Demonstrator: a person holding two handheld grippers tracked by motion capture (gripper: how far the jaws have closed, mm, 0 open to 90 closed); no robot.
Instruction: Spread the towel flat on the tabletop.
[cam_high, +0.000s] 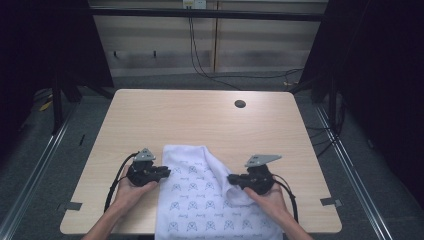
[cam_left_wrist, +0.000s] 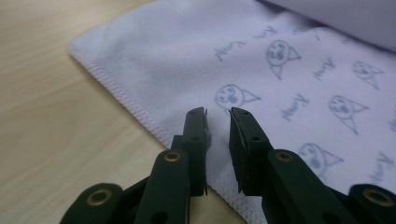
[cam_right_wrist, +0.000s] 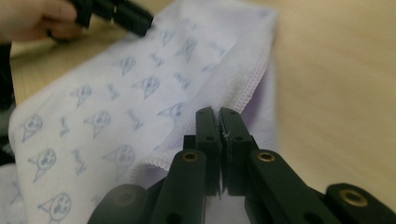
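Right gripper (cam_right_wrist: 219, 112) first: we've got its jaws pinched together on the cloth's (cam_high: 200, 200) stitched hem, a thin bit of fabric caught between the pads, and that side of the cloth is lifted and folded inward over the middle. Over on the cloth's opposite edge, our left gripper (cam_left_wrist: 218, 111) sits with its jaws a narrow gap apart, tips hovering just over the hem and nothing between them as far as we can tell.

The cloth itself is a white towel-ish thing printed with little cat faces. It lies on the wooden table (cam_high: 165, 115) at the near edge, between our two hands, with its near end running out toward us past the table's rim. The far end of the cloth is bunched and rounded where the fold starts.

Handling-wise, we reckon it's light and totally floppy, like microfibre: it drapes and sags wherever it isn't held, so one grip just drags a corner along. Probably a bit grabby against the wood rather than slippery. Nothing fragile about it. Best place to grab looks like the stitched hem near a corner, since the seam is thicker and gives the pads something to bite. We'd pinch the left hem level with the right grip so the fold comes over evenly instead of skewing.
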